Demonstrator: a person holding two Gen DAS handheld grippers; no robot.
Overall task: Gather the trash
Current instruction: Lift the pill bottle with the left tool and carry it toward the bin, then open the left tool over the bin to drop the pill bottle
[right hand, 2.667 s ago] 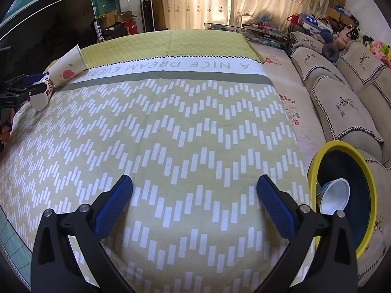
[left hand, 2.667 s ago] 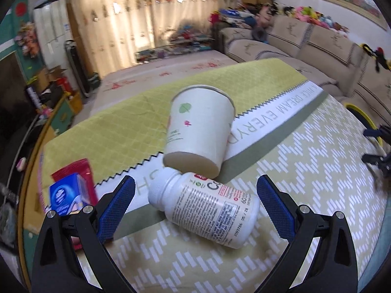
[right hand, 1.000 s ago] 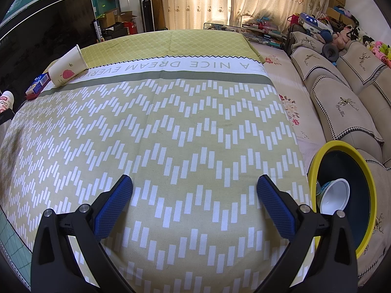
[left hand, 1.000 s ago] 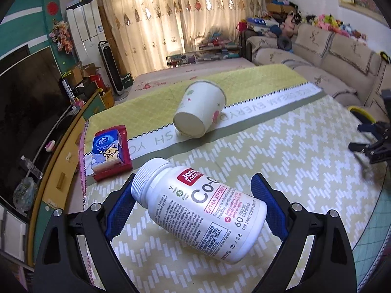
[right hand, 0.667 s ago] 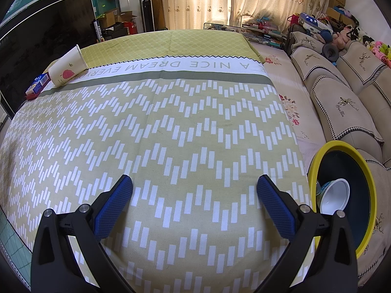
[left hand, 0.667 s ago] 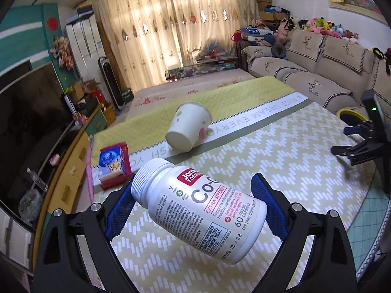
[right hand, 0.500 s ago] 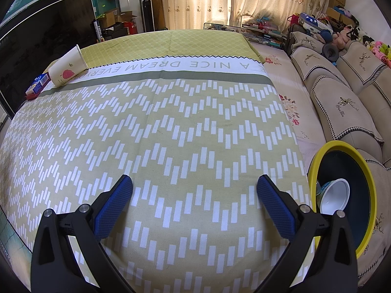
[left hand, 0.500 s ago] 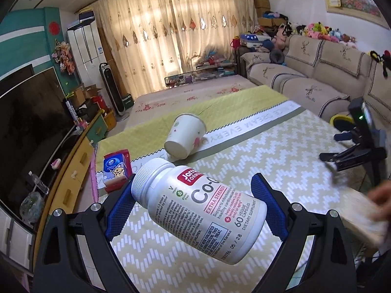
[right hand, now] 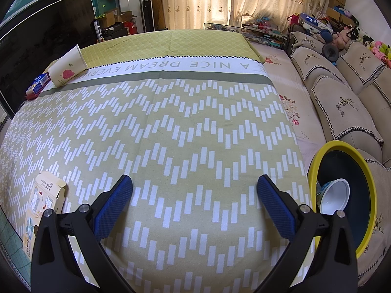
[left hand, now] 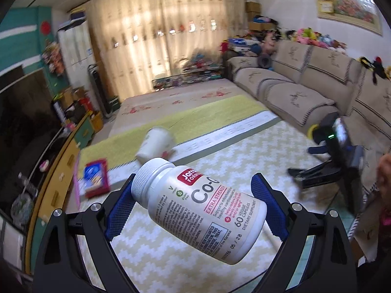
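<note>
— Bottle [left hand: 202,210], white, with a ribbed cap and a printed label: we have it clamped crosswise in our left gripper [left hand: 193,210], cap toward the left finger, base toward the right one, raised clear of the cloth [left hand: 220,151] below it.

— And under it?

— Further off on that yellow-green patterned cloth, a paper cup [left hand: 156,144] lies on its side on the white lettered band, blurred. Left of it sits a small red and blue packet [left hand: 95,180]. At the right edge we see our other gripper as a dark shape, with part of a hand [left hand: 385,171] behind it.

— How does our right gripper [right hand: 194,197] stand?

— Its blue pads are spread wide with nothing between them, low over the near end of the cloth. A flattened carton [right hand: 44,202] lies just left of its left finger. To the right, beside the cloth, is a dark bin with a yellow rim [right hand: 342,145]; a white bowl [right hand: 334,196] lies inside. The cup and packet are at the far left corner, well apart from us.
</note>
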